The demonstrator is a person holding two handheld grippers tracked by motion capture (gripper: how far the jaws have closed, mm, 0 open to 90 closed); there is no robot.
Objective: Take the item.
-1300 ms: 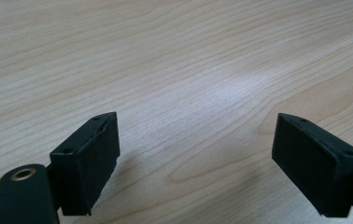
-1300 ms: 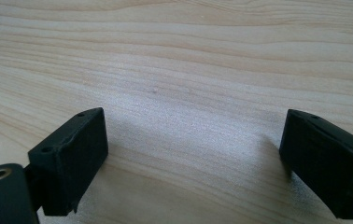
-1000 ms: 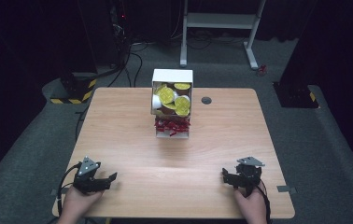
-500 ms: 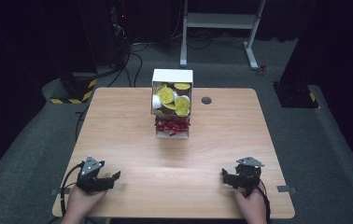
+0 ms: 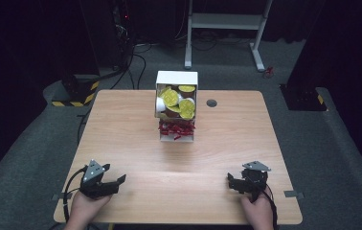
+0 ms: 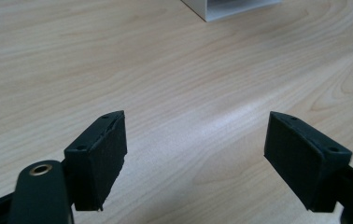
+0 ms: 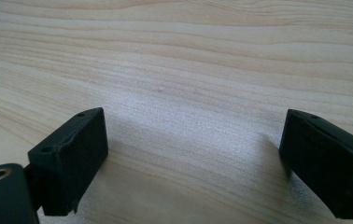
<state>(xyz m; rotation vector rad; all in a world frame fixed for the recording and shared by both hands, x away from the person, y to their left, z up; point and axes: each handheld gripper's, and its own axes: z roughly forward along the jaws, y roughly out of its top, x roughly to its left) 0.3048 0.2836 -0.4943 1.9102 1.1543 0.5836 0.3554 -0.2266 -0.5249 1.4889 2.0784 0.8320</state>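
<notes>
Left tongs (image 5: 113, 183) have just narrowed slightly, still wide; right tongs (image 5: 234, 183) wide, resting.

Both grippers, left (image 5: 114, 182) and right (image 5: 234, 183), are black with blocky jaw pads; each carries a grey three-cornered plate, a black cable, and brass-ringed screw holes.

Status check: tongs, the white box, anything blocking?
Left tongs open, just closing slightly, nothing between. Right tongs open, empty. White box of yellow-lidded cups far side, untouched. Table between bare.
</notes>
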